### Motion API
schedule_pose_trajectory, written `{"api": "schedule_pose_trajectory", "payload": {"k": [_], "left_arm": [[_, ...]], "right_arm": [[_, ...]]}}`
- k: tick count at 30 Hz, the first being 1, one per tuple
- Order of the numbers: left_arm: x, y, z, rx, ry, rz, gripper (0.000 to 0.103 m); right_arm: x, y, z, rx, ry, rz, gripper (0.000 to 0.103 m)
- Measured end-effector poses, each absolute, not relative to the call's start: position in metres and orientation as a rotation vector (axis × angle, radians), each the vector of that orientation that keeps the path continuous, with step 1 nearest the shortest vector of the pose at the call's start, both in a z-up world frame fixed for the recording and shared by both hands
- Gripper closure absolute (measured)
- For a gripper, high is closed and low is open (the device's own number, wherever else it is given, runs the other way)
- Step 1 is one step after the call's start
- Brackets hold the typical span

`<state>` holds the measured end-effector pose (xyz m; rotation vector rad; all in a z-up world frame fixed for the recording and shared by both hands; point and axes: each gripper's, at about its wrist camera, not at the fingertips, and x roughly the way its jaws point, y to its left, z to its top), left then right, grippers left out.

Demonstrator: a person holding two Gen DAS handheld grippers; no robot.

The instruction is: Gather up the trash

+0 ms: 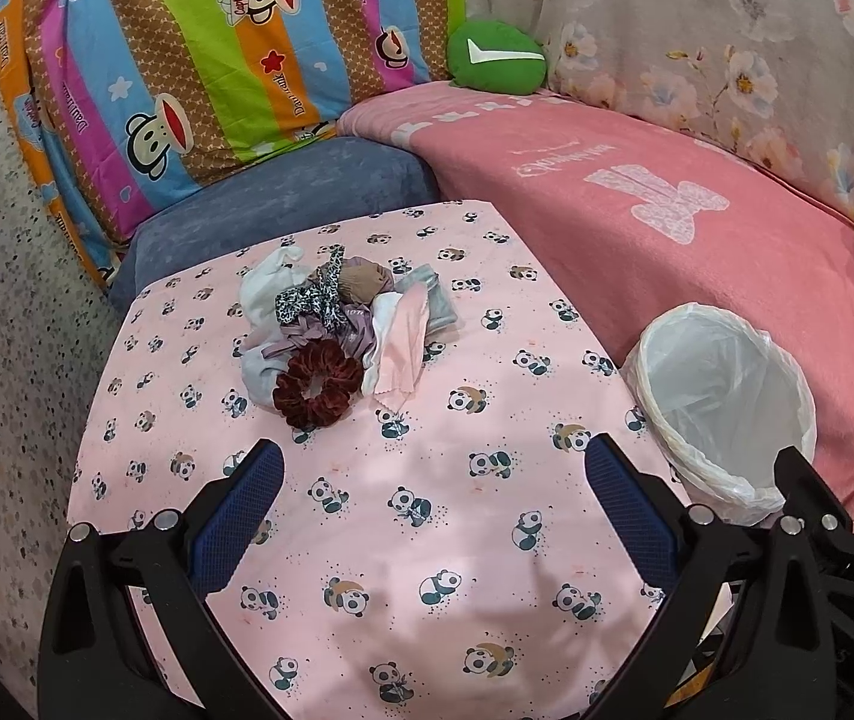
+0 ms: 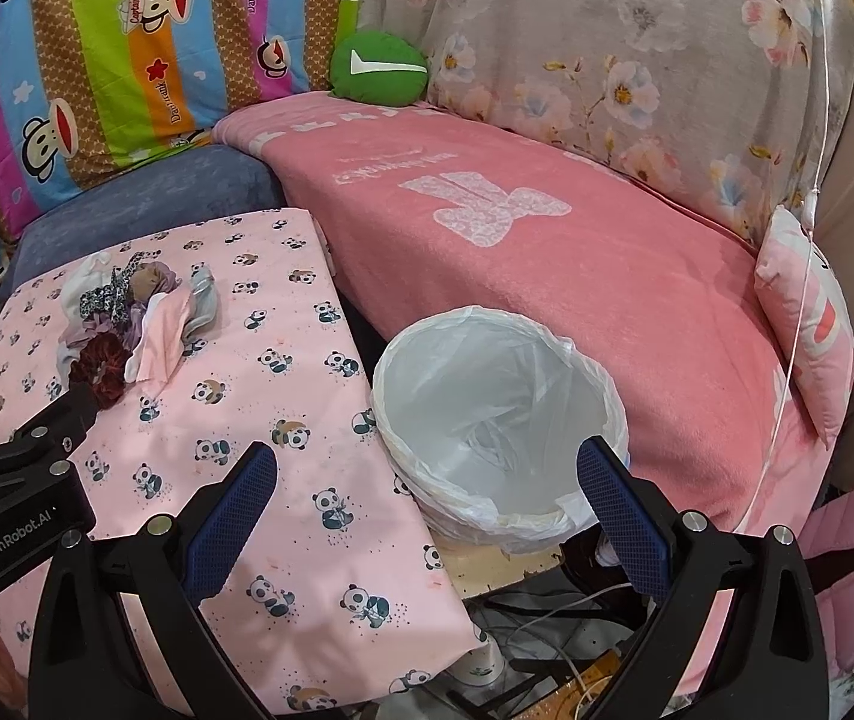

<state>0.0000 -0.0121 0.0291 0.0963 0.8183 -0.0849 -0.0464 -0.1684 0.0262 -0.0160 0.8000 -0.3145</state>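
A pile of trash (image 1: 336, 318) lies on the panda-print table (image 1: 427, 540): white and pink cloths, a leopard ribbon and a dark red scrunchie (image 1: 317, 384). The pile also shows in the right wrist view (image 2: 132, 324). A bin lined with a white bag (image 1: 727, 408) stands at the table's right edge, also in the right wrist view (image 2: 499, 426). My left gripper (image 1: 433, 462) is open and empty, short of the pile. My right gripper (image 2: 427, 468) is open and empty, just before the bin's near rim. The left gripper's body (image 2: 12, 480) shows at the left of the right wrist view.
A pink blanket (image 2: 547, 252) covers the sofa behind the bin. A green cushion (image 1: 496, 54) and a striped cartoon quilt (image 1: 186, 60) lie at the back. A blue cushion (image 1: 282, 192) sits behind the table. Cables (image 2: 547, 630) lie under the table edge.
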Motion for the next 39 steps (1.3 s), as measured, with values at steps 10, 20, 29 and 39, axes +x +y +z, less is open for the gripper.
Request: {"api": "schedule_pose_trajectory", "payload": {"k": [10,20,29,39], "left_arm": [[0.000,-0.013,0.030,0.094,0.817,-0.086,0.007],[0.001,-0.006,0.029,0.079,0.818,-0.085,0.007],[0.007,0.011,0.027,0.048,0.822,-0.078,0.007],[0.021,0.044,0.019,0.004,0.812,-0.080,0.007]], "right_arm": [[-0.046,-0.168,0.027,-0.019,0.802,-0.317,0.005],[-0.047,-0.165,0.028,-0.021,0.801,-0.331,0.005],[-0.044,-0.160,0.029,-0.023,0.788,-0.353,0.005],[-0.031,-0.143,0.028,-0.006,0.763,-0.328,0.005]]}}
